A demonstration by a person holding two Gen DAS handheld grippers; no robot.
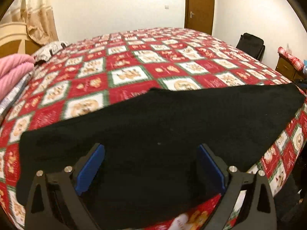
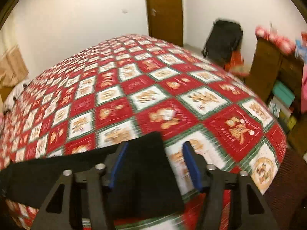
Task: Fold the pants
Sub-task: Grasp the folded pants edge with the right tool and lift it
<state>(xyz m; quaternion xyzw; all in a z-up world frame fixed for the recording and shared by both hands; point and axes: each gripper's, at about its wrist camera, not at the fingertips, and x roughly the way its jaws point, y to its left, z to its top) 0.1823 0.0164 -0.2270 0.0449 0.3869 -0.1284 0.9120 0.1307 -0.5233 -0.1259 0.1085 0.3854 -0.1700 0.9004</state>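
Black pants point(image 1: 172, 115) lie flat as a long dark band across the near part of a bed with a red, white and green patchwork cover point(image 1: 122, 61). My left gripper point(image 1: 150, 146) hovers over the middle of the pants, its blue pads point(image 1: 90, 170) wide apart and open, with nothing pinched. In the right wrist view one end of the pants point(image 2: 149, 172) lies under and between the fingers of my right gripper point(image 2: 155, 143). Its jaws stand partly apart, and the pads do not press on the cloth. The picture there is blurred.
A pink blanket point(image 1: 13, 69) is piled at the bed's left edge. Beyond the bed's right edge are a black bag point(image 2: 224, 38), a wooden cabinet point(image 2: 268, 67) and stacked boxes point(image 2: 282, 99). A brown door point(image 1: 199, 5) is in the far wall.
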